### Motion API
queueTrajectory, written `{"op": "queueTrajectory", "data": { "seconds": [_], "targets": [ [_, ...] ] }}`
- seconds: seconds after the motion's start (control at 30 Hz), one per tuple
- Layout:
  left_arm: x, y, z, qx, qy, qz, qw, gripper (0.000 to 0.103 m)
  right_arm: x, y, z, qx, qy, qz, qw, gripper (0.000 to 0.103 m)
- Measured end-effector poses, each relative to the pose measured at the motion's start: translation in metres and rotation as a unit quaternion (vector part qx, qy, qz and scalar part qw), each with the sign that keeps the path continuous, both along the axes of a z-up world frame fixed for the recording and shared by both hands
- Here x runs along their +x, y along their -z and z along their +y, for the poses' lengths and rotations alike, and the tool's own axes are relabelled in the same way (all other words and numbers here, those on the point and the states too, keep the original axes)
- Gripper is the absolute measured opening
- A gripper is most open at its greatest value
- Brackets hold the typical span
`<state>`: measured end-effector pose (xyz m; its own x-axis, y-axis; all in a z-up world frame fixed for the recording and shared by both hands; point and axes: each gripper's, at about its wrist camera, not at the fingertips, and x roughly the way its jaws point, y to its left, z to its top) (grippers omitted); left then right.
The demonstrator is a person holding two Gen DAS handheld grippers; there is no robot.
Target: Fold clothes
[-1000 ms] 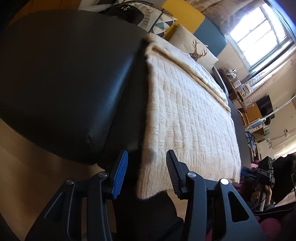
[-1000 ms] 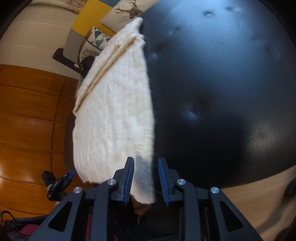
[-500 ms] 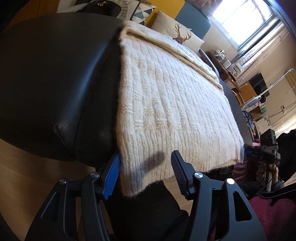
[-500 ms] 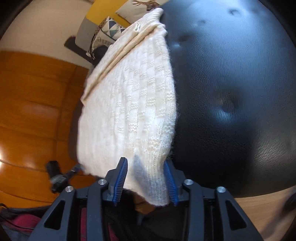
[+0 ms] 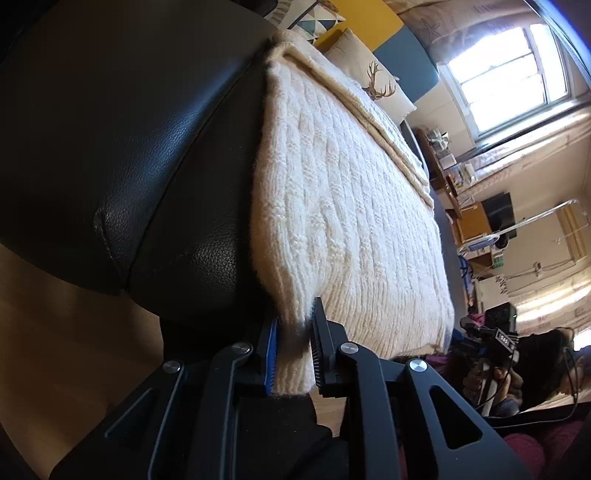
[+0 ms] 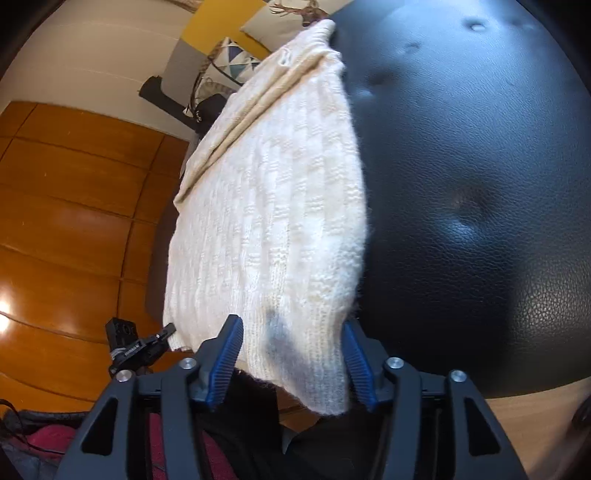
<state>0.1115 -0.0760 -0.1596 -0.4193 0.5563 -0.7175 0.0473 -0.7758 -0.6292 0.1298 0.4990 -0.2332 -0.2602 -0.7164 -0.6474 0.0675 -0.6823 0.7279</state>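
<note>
A padded black leather ottoman (image 6: 480, 184), dimpled with tufting, fills the near ground of a sunlit room with a pale wood floor (image 5: 44, 332).

The left gripper (image 5: 293, 354) is closing; its blue and black ribbed fingers (image 5: 271, 354) pinch the near corner of the cream chunky-knit sweater (image 5: 332, 206), which is squeezed between the pads at the ottoman's front edge. The right gripper (image 6: 291, 365) is opening; its blue fingers (image 6: 225, 358) stand apart on either side of the sweater's other near corner, and the knit hangs between them without being pressed.

The sweater lies folded lengthwise into a long strip across the ottoman, its ribbed hem overhanging the near edge, a basket-weave pattern running along the body, and a folded layer showing along the far side. In the right wrist view the other gripper (image 6: 136, 343) shows beside the hem.

Beyond it sit a white cushion with a deer-antler print (image 5: 376, 85), a triangle-patterned cushion (image 6: 232, 59) and a yellow and blue sofa back (image 5: 369, 22). Orange wooden panels (image 6: 74, 206) line one wall; a bright window (image 5: 506, 74) and cluttered shelves (image 5: 450, 166) fill the other. No writing can be read.
</note>
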Motion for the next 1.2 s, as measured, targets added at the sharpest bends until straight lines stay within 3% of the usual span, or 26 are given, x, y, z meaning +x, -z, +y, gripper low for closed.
{"op": "queueTrajectory", "data": {
  "seconds": [0.1,0.2,0.23,0.3,0.33,0.47,0.77,0.9,1.07,1.13,1.2],
  "targets": [
    [-0.001,-0.002,0.0,-0.002,-0.001,-0.002,1.0,0.019,0.004,-0.002,-0.003,0.001,0.0,0.014,1.0,0.07],
    [-0.001,-0.002,-0.002,0.0,-0.005,-0.005,1.0,0.019,0.005,-0.005,-0.005,0.01,-0.009,0.016,1.0,0.071],
    [-0.001,-0.003,-0.001,-0.002,-0.005,-0.005,1.0,0.019,0.005,-0.006,-0.006,0.02,-0.015,0.015,1.0,0.065],
    [-0.001,-0.008,0.007,-0.029,0.002,0.005,0.9996,0.019,0.0,-0.008,-0.007,0.063,-0.011,0.009,0.998,0.041],
    [-0.001,-0.01,0.011,-0.044,0.007,0.011,0.999,0.019,-0.001,-0.008,-0.007,0.073,-0.007,0.009,0.997,0.013],
    [-0.002,-0.016,0.02,-0.071,0.015,0.025,0.997,0.016,0.002,-0.001,-0.01,0.057,-0.006,0.006,0.998,0.009],
    [-0.013,-0.051,0.006,0.045,0.003,0.083,0.9955,0.014,-0.008,-0.024,0.001,-0.093,0.028,0.041,0.994,0.01],
    [-0.036,-0.079,-0.008,0.101,-0.016,0.128,0.9865,0.01,-0.033,-0.047,-0.001,-0.11,0.035,0.072,0.991,0.01],
    [-0.089,-0.115,-0.025,0.16,-0.036,0.189,0.9681,0.006,-0.08,-0.085,-0.004,-0.149,0.052,0.123,0.98,0.01],
    [-0.111,-0.127,-0.031,0.165,-0.044,0.203,0.9642,0.006,-0.104,-0.099,-0.005,-0.165,0.059,0.141,0.974,0.009],
    [-0.139,-0.14,-0.033,0.143,-0.049,0.213,0.9652,0.006,-0.128,-0.112,-0.006,-0.175,0.069,0.162,0.969,0.009]
  ]
}}
